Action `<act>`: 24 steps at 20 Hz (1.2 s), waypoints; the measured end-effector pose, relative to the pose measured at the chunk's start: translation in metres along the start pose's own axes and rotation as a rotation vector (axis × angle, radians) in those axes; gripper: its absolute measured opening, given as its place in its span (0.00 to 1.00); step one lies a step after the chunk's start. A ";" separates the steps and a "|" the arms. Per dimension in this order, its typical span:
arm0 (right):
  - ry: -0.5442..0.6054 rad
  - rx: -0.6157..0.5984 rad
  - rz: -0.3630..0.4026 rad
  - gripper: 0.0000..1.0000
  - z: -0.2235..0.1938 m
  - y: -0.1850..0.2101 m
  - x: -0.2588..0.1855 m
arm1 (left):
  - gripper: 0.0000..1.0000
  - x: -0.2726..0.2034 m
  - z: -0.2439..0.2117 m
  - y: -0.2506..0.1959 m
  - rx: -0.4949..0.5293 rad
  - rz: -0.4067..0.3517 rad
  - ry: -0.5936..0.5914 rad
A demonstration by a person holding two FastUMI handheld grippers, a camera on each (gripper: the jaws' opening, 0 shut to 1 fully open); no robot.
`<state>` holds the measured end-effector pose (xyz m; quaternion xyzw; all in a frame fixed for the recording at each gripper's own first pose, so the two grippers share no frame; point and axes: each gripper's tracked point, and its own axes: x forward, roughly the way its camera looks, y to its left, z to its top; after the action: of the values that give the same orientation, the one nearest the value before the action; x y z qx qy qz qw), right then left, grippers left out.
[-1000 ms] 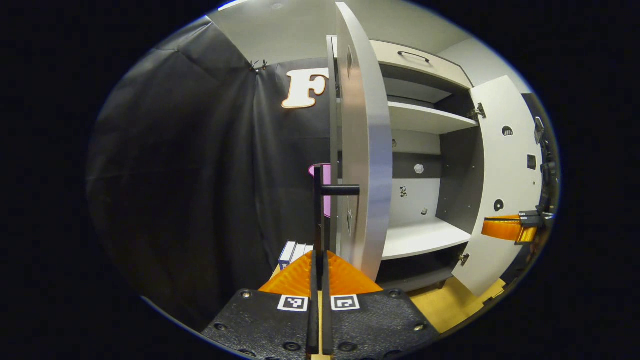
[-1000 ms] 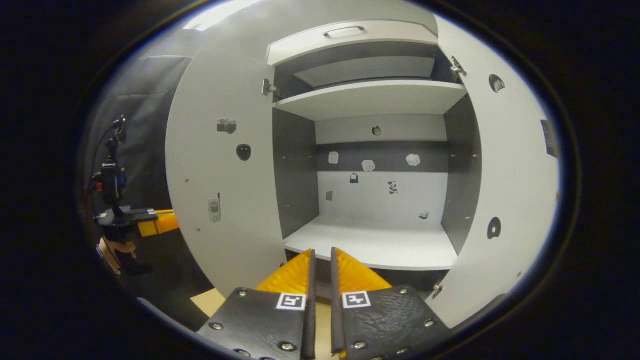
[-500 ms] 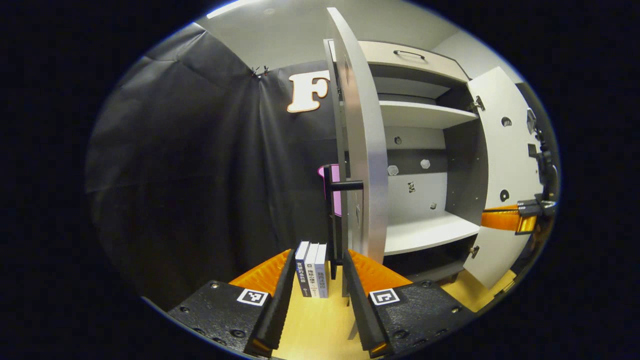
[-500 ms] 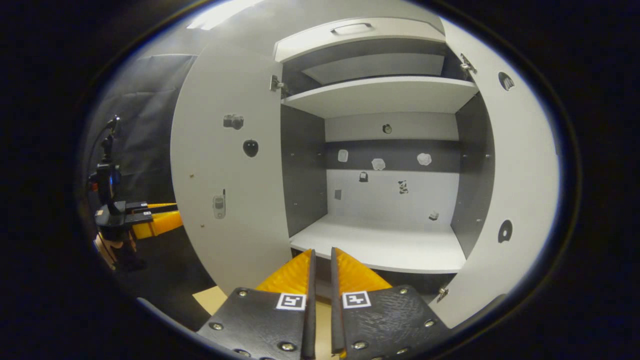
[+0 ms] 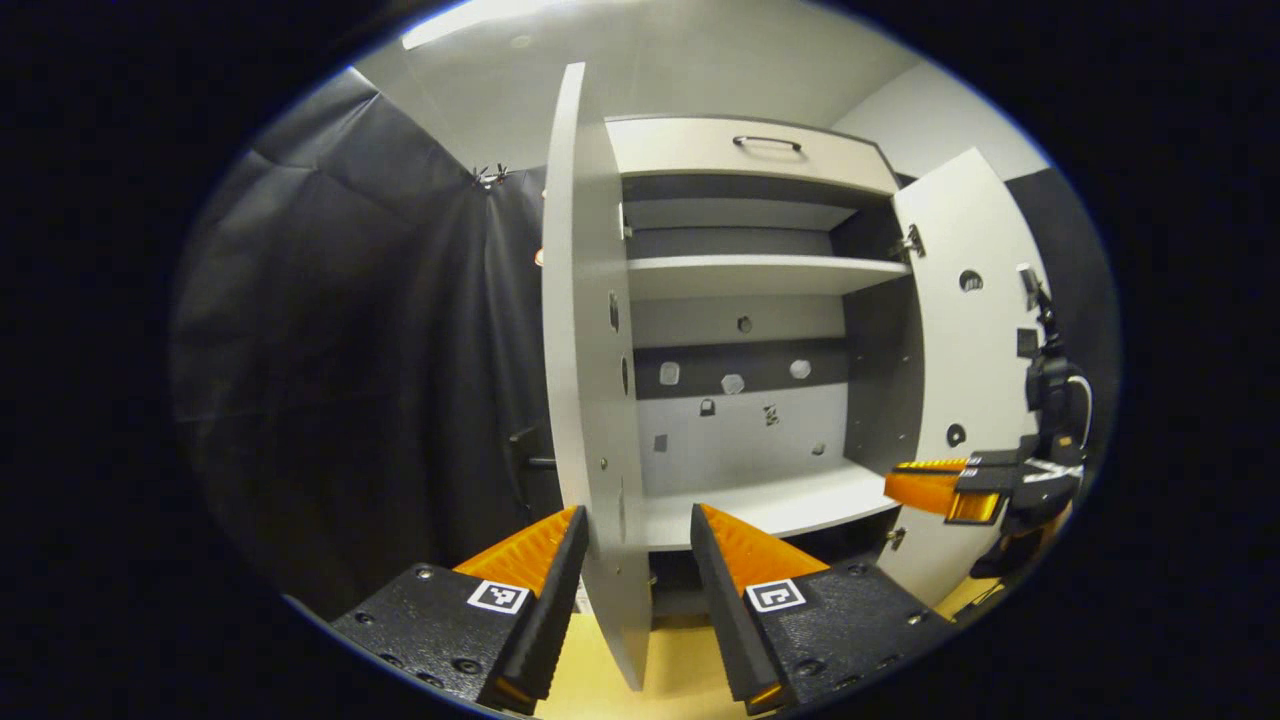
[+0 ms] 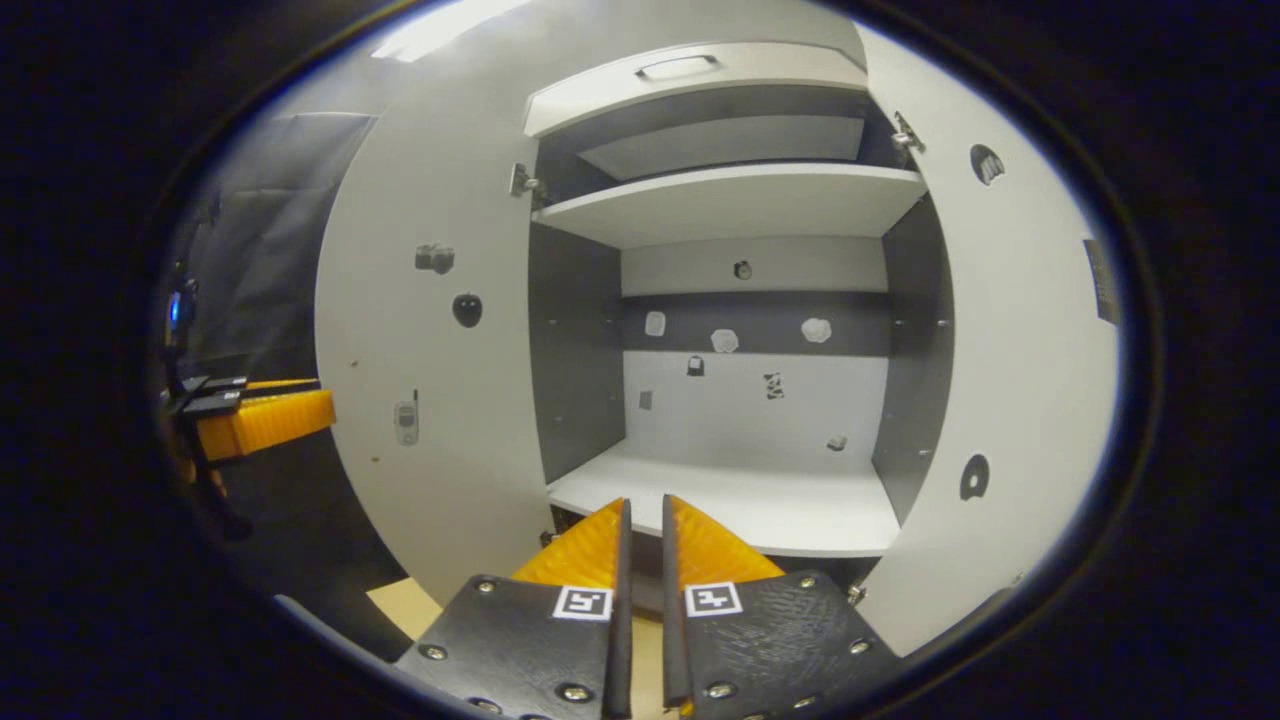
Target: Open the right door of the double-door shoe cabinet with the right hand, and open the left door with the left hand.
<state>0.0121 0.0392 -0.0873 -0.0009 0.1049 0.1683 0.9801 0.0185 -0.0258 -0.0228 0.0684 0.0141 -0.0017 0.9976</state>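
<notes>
Shoe cabinet (image 6: 745,200) stands with both doors swung out. Left door (image 5: 590,400) seen nearly edge-on in the left gripper view, its lower edge between the spread fingers of the left gripper (image 5: 635,545), jaws apart, not pressing it. Door handle (image 5: 530,462) mostly hidden behind the panel. Right door (image 6: 1010,380) open wide. Right gripper (image 6: 640,520) jaws nearly together, holding nothing, before the bottom shelf (image 6: 760,500). Small stickers on the back wall too small to identify.

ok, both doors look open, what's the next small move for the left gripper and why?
Probably draw the left gripper straight back. Its jaws stand open astride the edge of the white left cabinet door, not pressing it; that door and the white right door are both swung wide.
</notes>
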 end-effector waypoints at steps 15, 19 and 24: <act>-0.173 -0.021 -0.195 0.91 0.088 -0.051 -0.039 | 0.58 0.035 0.073 -0.112 -0.080 -0.205 -0.141; -0.182 -0.009 -0.235 0.96 0.097 -0.053 -0.043 | 0.75 0.050 0.079 -0.133 -0.085 -0.262 -0.156; -0.185 0.005 -0.284 0.99 0.097 -0.057 -0.055 | 0.99 0.068 0.072 -0.156 -0.075 -0.333 -0.123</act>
<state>0.0003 -0.0286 0.0170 0.0023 0.0134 0.0273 0.9995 0.0872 -0.1902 0.0258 0.0274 -0.0358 -0.1707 0.9843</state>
